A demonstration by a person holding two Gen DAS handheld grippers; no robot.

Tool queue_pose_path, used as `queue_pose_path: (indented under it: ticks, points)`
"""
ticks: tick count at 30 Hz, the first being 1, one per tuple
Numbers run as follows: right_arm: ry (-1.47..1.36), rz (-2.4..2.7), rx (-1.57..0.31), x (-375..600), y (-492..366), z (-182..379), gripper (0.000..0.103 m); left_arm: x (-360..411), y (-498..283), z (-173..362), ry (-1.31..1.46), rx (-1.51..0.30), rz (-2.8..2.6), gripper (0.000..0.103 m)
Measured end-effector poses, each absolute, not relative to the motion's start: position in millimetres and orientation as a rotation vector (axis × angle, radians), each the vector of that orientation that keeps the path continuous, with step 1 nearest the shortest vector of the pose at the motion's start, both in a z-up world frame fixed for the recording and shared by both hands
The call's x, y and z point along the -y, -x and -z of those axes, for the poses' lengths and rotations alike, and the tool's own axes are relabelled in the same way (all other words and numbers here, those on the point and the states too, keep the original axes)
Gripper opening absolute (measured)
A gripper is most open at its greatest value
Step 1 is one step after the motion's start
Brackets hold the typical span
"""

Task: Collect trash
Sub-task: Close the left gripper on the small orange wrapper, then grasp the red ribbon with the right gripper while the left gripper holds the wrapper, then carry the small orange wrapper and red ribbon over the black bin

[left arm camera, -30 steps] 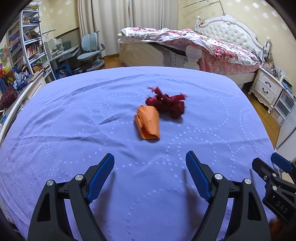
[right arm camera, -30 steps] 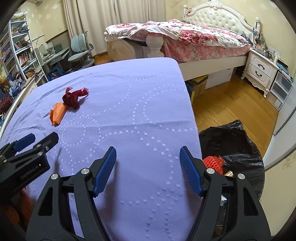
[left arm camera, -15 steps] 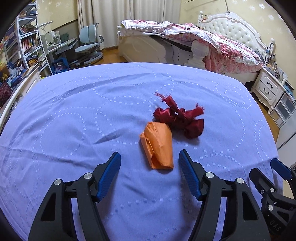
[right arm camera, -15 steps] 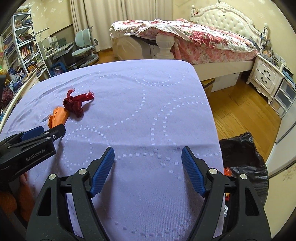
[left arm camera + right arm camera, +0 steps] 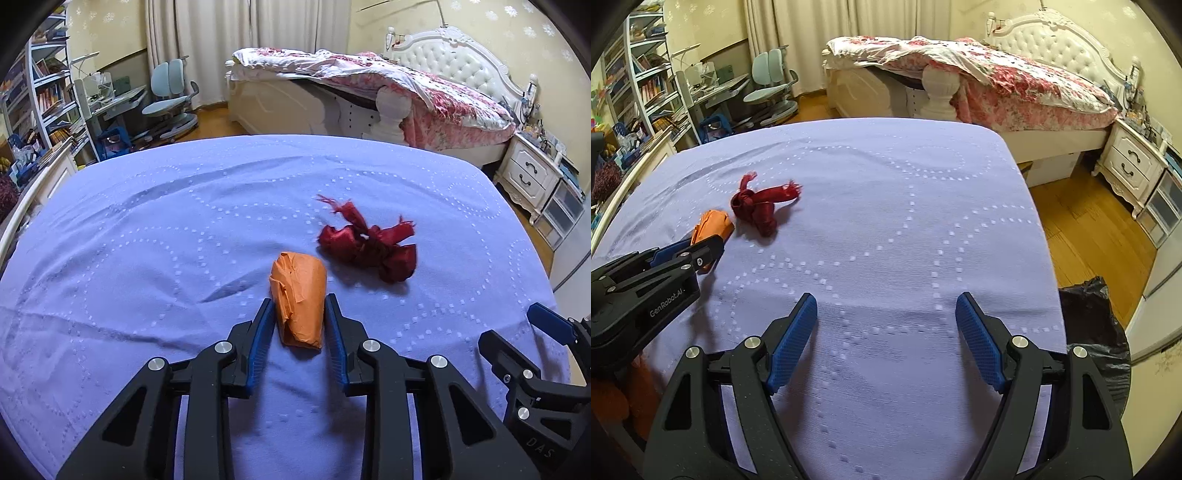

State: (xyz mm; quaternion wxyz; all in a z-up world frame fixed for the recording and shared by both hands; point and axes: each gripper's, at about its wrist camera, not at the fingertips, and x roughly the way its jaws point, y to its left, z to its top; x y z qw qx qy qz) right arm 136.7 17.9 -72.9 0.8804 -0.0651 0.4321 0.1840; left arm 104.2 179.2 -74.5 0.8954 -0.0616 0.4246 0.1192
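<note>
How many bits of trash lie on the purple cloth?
2: a crumpled orange paper wad between the closing left gripper pads, and a knotted dark red rag just beyond it. None seems hidden.

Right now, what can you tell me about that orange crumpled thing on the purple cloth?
The orange wad looks like crumpled paper or thin wrapper, creased, wider at its far end. It lies on the purple cloth, just in front of the dark red scrap, seemingly apart from it. The left gripper straddles its near half, jaws closing, blue pads at both sides. The right-wrist view shows it partly hidden behind that gripper.
</note>
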Motion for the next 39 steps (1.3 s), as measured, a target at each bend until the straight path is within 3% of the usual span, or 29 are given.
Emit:
queue_pose_path:
  ticks: [27, 30, 32, 35, 39]
  points:
    - [0.244, -0.468, -0.896, -144.1, -178.1, 77.2, 0.074, -261.9, -84.2, 75.1, 0.200, -0.863, -0.390, 0.031]
    - [0.242, -0.466, -0.885, -144.6, -177.3, 75.8, 0.058, -262.2, -84.2, 75.3, 0.204, -0.862, -0.388, 0.031]
    - [0.243, -0.468, -0.882, -143.5, -177.1, 75.0, 0.041, -261.7, -84.1, 74.6, 0.207, -0.860, -0.385, 0.031]
    - [0.253, -0.474, -0.879, -139.6, -174.0, 73.9, 0.028, -261.7, -82.6, 74.0, 0.206, -0.856, -0.381, 0.031]
    - [0.248, -0.479, -0.883, -129.8, -165.4, 72.4, 0.025, -257.7, -79.9, 72.9, 0.203, -0.851, -0.373, 0.031]
